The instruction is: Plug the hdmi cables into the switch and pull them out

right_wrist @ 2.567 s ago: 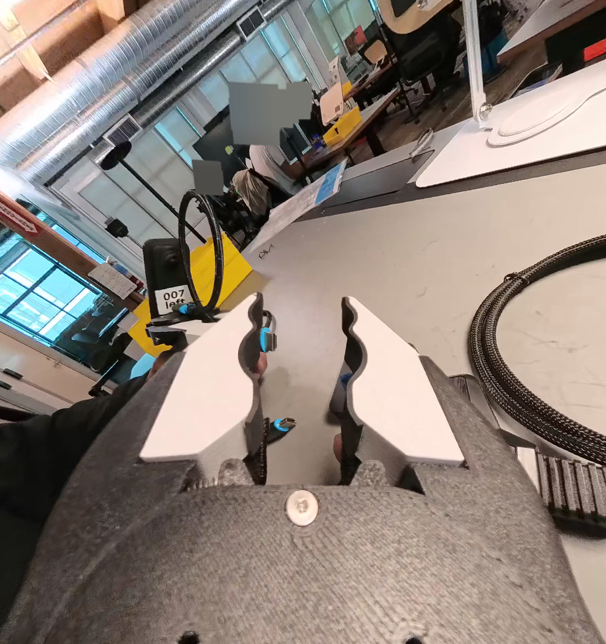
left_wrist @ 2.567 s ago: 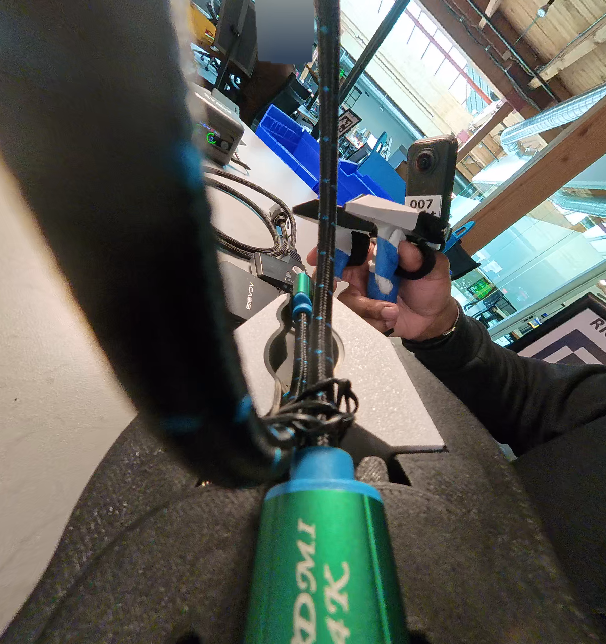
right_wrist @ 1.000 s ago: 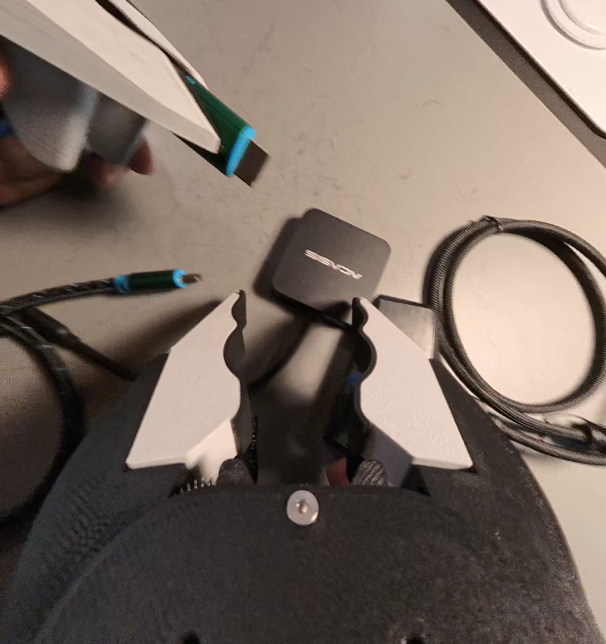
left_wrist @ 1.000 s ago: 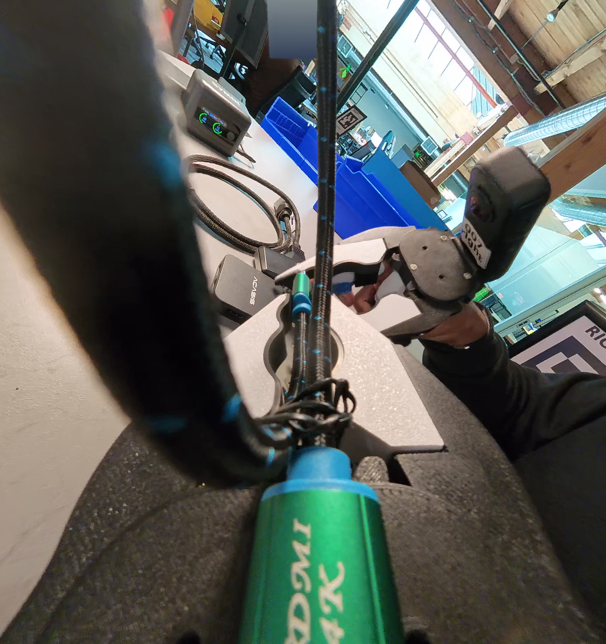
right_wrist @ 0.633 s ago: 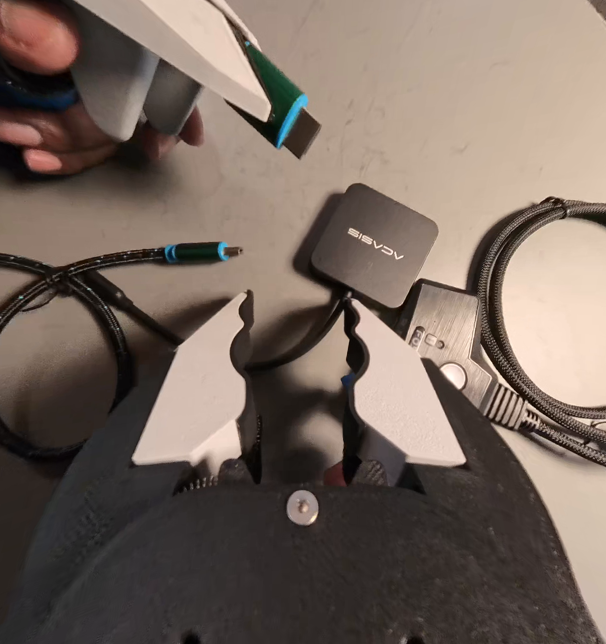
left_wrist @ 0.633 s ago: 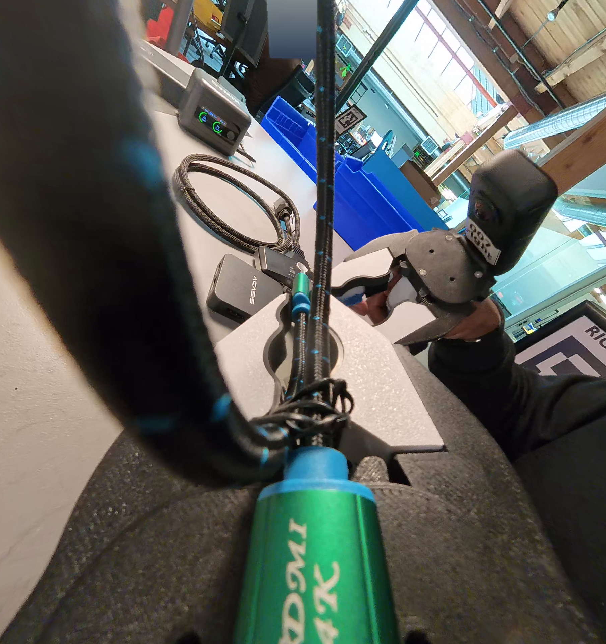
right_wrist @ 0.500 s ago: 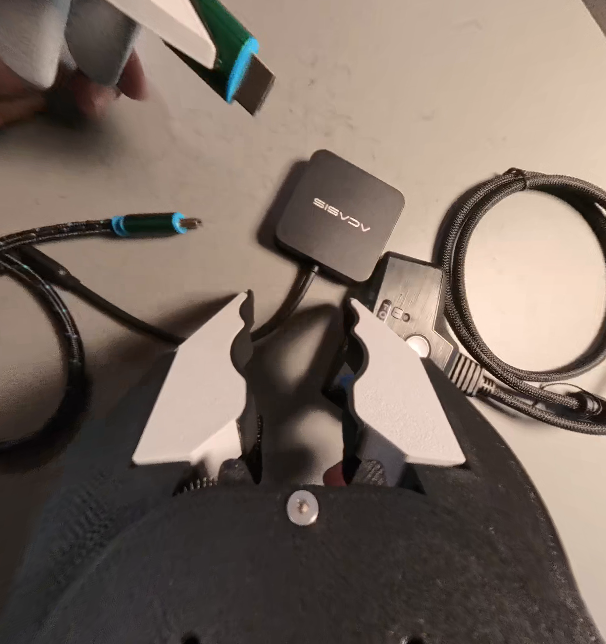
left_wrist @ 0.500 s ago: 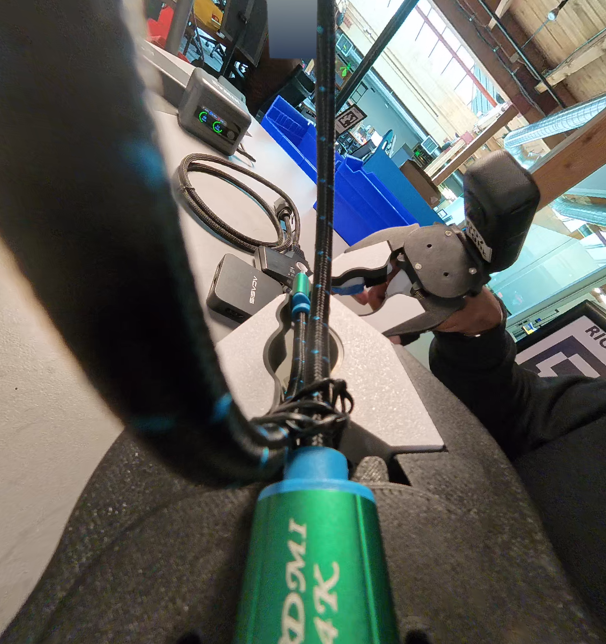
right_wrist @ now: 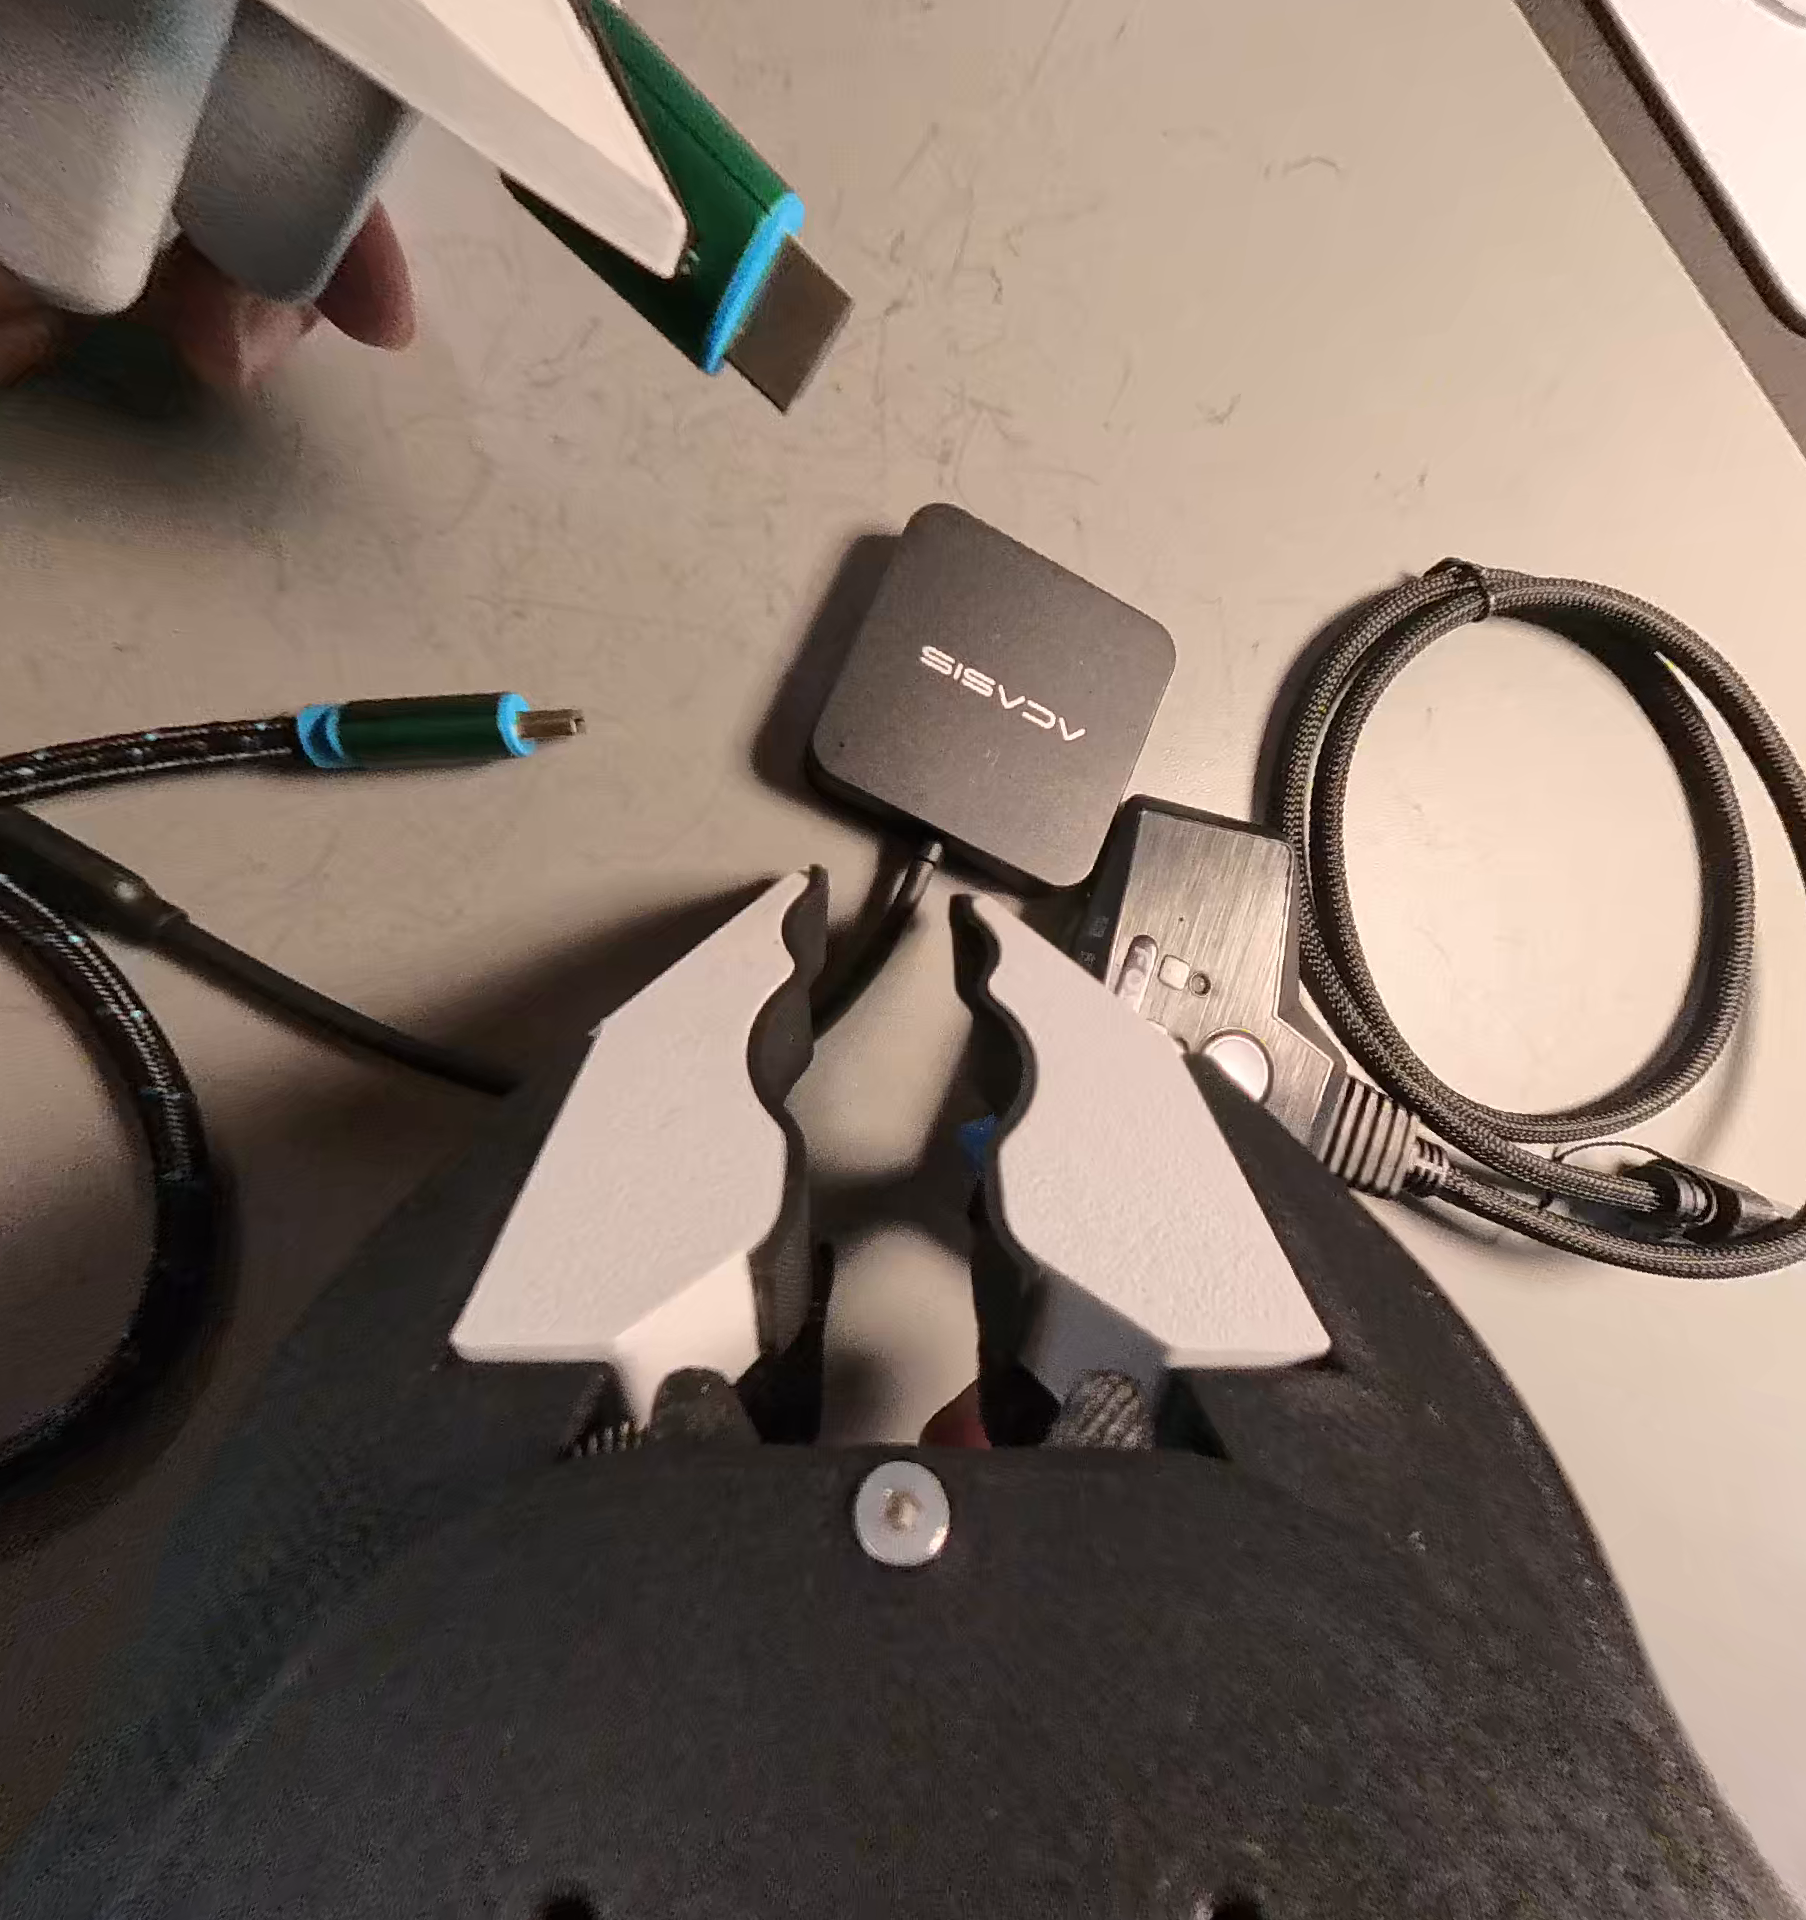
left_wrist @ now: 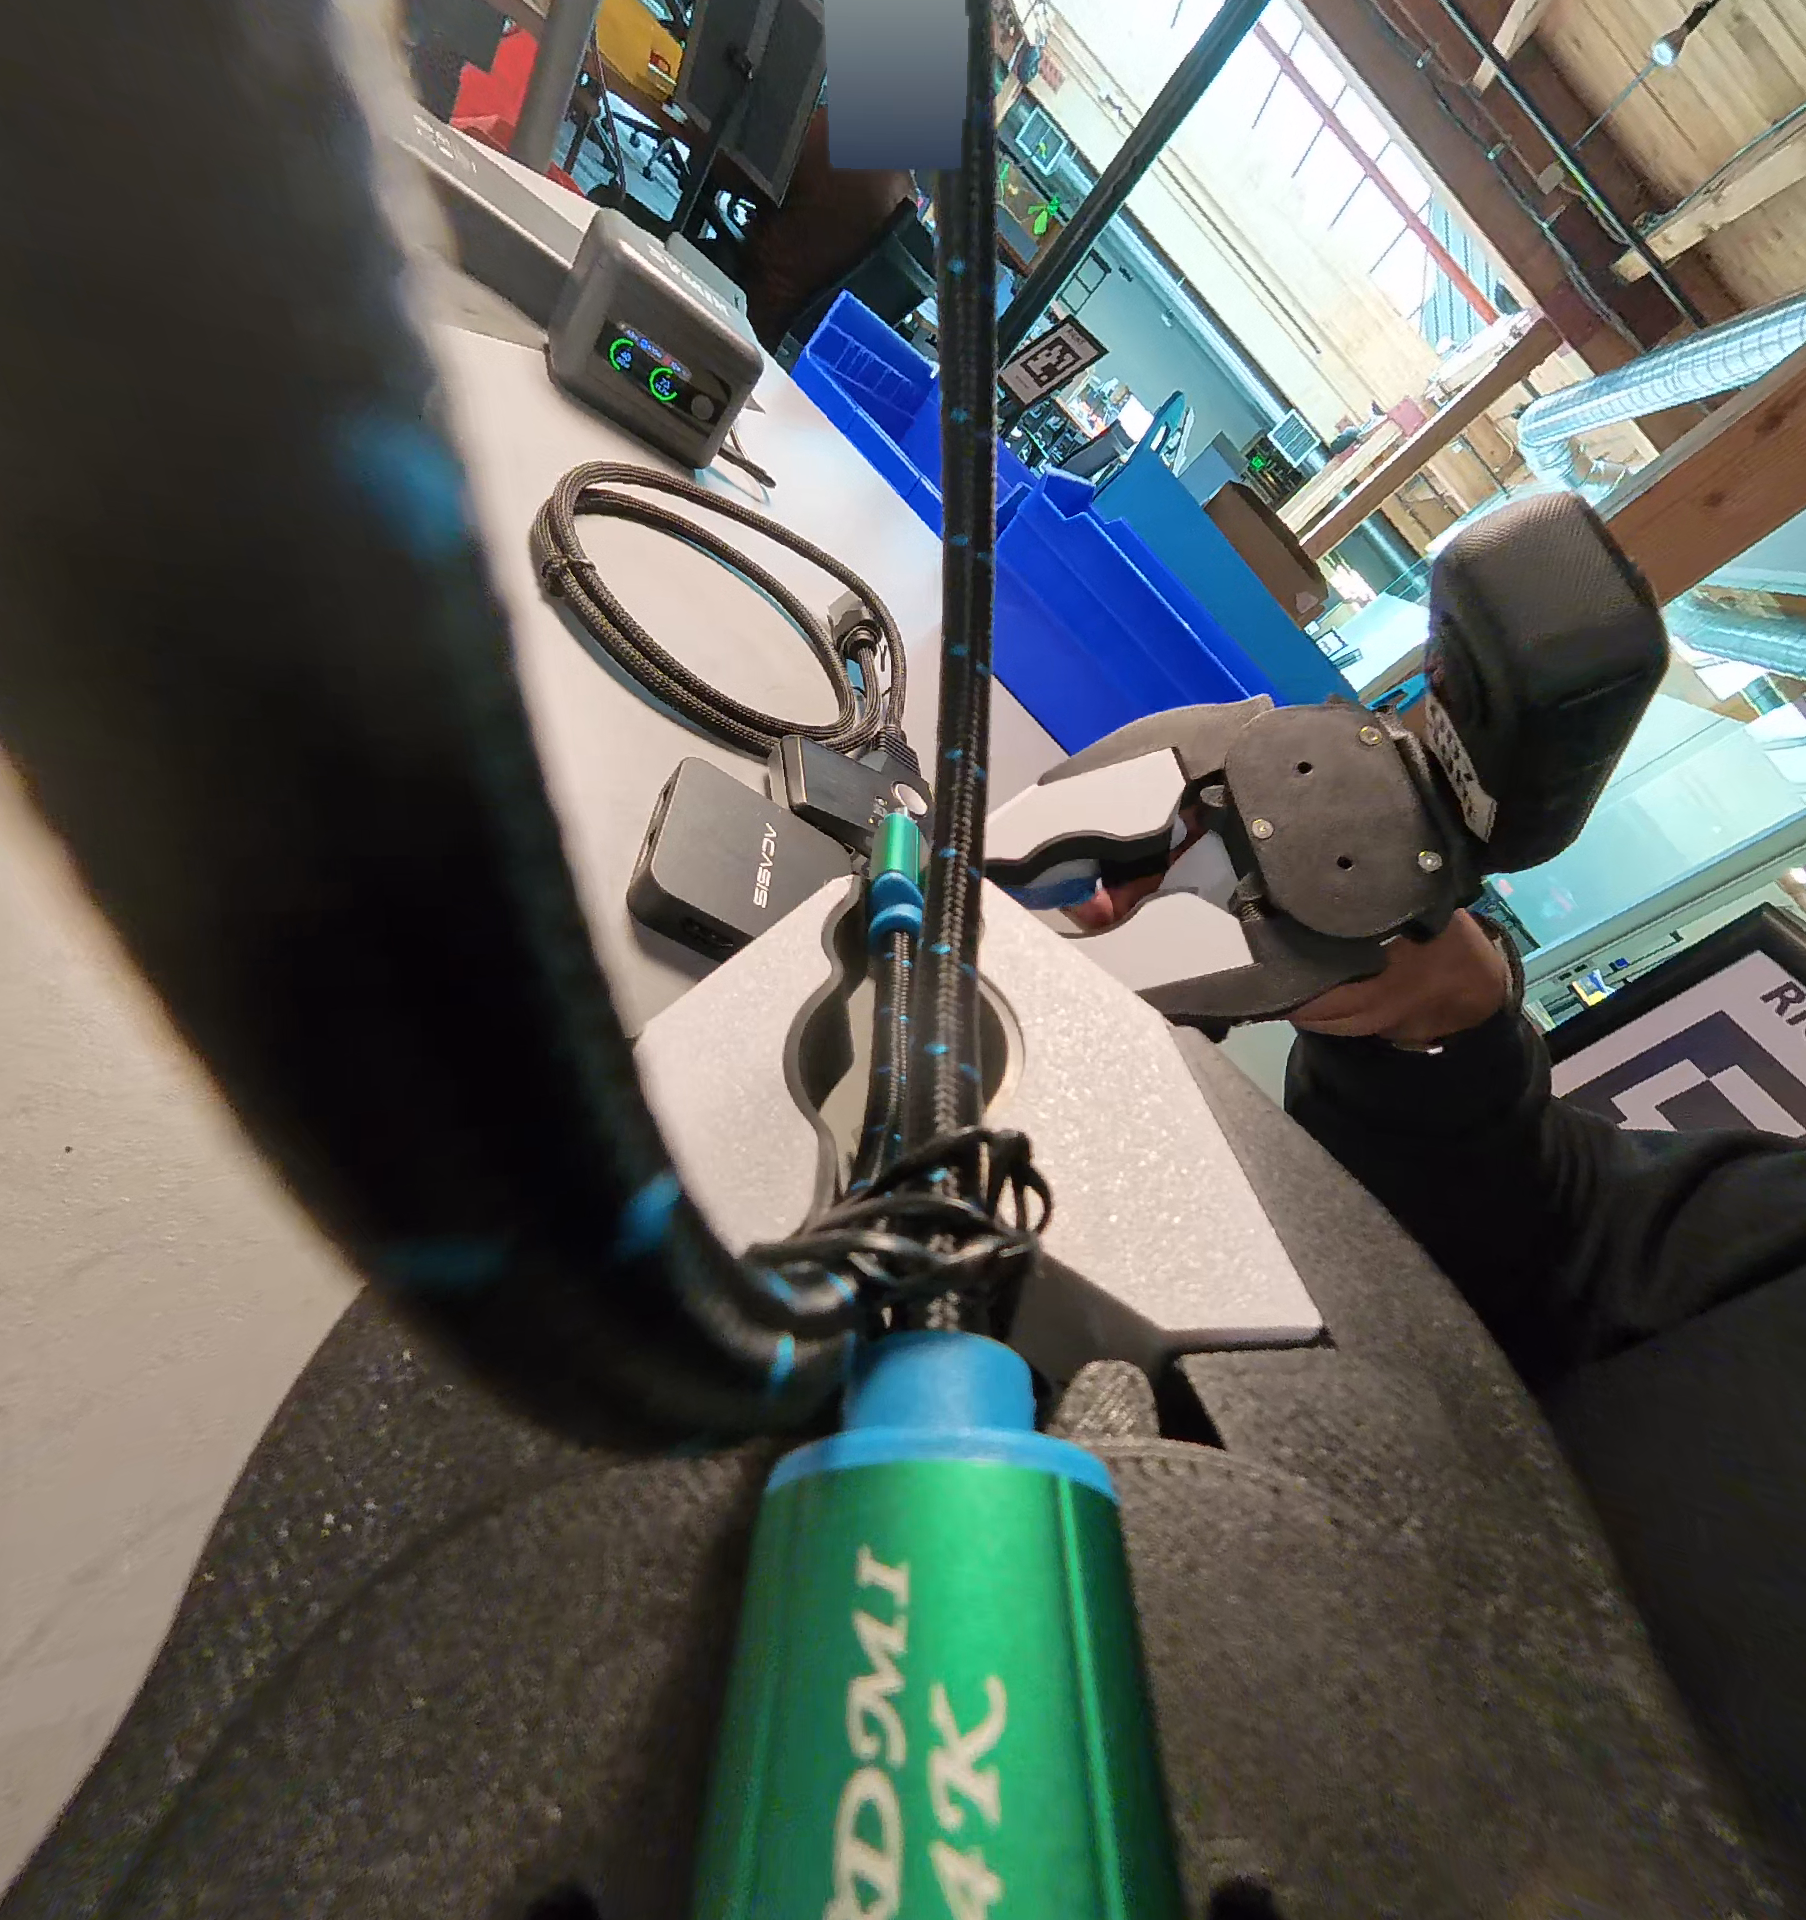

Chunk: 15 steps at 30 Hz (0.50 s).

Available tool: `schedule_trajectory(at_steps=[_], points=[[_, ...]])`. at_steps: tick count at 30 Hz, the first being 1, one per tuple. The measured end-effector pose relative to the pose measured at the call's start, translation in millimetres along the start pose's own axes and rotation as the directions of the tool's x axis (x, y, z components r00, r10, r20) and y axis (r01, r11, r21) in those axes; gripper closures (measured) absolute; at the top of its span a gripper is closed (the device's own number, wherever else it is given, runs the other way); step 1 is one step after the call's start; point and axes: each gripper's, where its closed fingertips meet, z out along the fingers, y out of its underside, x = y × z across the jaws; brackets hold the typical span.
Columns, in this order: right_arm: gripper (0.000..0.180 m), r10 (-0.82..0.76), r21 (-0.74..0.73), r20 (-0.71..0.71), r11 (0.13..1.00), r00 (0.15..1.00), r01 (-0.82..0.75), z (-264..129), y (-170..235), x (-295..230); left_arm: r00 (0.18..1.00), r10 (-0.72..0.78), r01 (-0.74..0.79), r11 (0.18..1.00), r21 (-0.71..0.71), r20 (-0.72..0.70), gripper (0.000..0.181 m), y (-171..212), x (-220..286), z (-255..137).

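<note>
My left gripper (left_wrist: 883,906) is shut on a green HDMI plug (left_wrist: 896,854) with a blue ring; its metal tip sticks out past the fingertips. In the right wrist view the same plug (right_wrist: 748,278) hangs in the air above and left of a black square box (right_wrist: 992,696). A brushed dark switch with a button (right_wrist: 1205,935) lies against the box. My right gripper (right_wrist: 883,896) is open and empty, low over the box's thin black lead. A second green plug (right_wrist: 431,727) lies on the table, pointing at the box. A third green plug (left_wrist: 930,1662) rests close to the left camera.
A coiled black braided cable (right_wrist: 1533,914) runs from the switch at the right. A grey power unit with green lights (left_wrist: 660,353) and blue bins (left_wrist: 1086,582) stand farther back. A white pad (right_wrist: 1772,135) lies at the table's far corner. A thick braided cable loop (left_wrist: 255,623) blocks the left wrist view's left side. There is about 9 cm between the tips of the two grippers.
My right gripper has swung from facing the room to looking down at the table, and has closed in on the black box with its jaws narrower. The left gripper keeps its plug.
</note>
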Motion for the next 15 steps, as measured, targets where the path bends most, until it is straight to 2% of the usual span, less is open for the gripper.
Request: schedule_trajectory(at_steps=[5,7,12,15], points=[[0.169,-0.034,-0.012,-0.012,0.999,0.999,0.034,-0.6,1.2,-1.8,1.000,-0.001,0.001,1.000,0.004,0.005,0.168,-0.6,-0.7,-0.5],[0.175,-0.036,-0.001,0.026,0.999,0.999,0.036,-0.6,-0.5,-9.3,1.000,-0.003,0.003,1.000,0.006,0.007,0.168,-1.0,-1.3,-0.7],[0.175,-0.032,0.042,0.196,0.999,0.980,0.025,-3.4,-8.0,-41.3,1.000,-0.007,0.007,1.000,0.010,0.010,0.168,-1.5,-2.2,-1.1],[0.174,-0.005,0.069,0.185,0.998,0.983,-0.008,-6.6,-12.4,-34.1,1.000,-0.011,0.010,1.000,0.015,0.014,0.171,-2.3,-3.1,-1.7]])
